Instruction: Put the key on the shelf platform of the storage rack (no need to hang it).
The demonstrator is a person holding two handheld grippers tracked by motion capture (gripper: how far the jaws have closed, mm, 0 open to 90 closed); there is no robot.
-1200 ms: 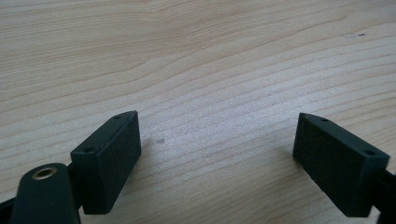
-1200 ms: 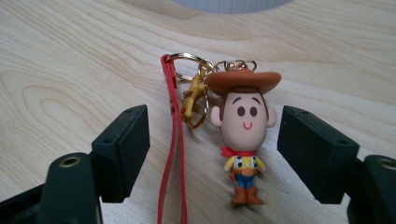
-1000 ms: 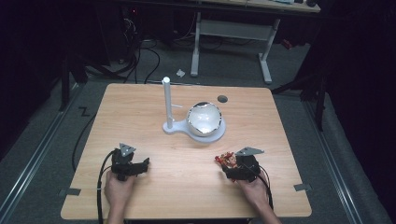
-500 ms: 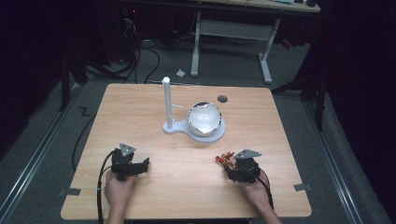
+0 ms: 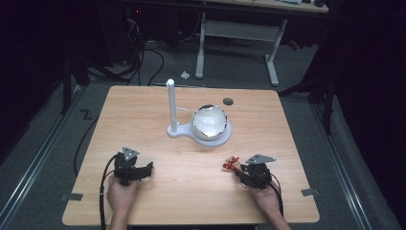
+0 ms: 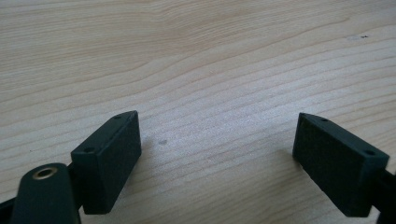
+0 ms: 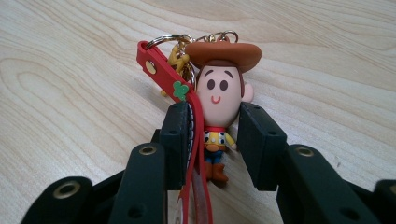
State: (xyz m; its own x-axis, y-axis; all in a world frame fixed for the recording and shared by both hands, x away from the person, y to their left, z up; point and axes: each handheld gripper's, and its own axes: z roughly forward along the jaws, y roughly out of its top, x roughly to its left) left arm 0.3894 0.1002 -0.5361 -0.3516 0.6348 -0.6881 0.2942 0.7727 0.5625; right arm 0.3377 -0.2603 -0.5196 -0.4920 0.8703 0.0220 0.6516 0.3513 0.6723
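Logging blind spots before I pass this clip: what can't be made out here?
- Right tool, its own view: jaws have just been closing around the cowboy keychain; whether both pads press it is unclear, and the strap's lower end is cut off by the bottom edge.
- High view: the keychain is too small to read.
- High view: the bowl's inside is washed out by glare.

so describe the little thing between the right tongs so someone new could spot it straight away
On the wooden table, look at the near right, in front of the white stand with its round bowl. There the right tongs, which have just been closing, bracket a cowboy figure keychain. Its brown hat, red strap and gold rings are the table's only bright colours.
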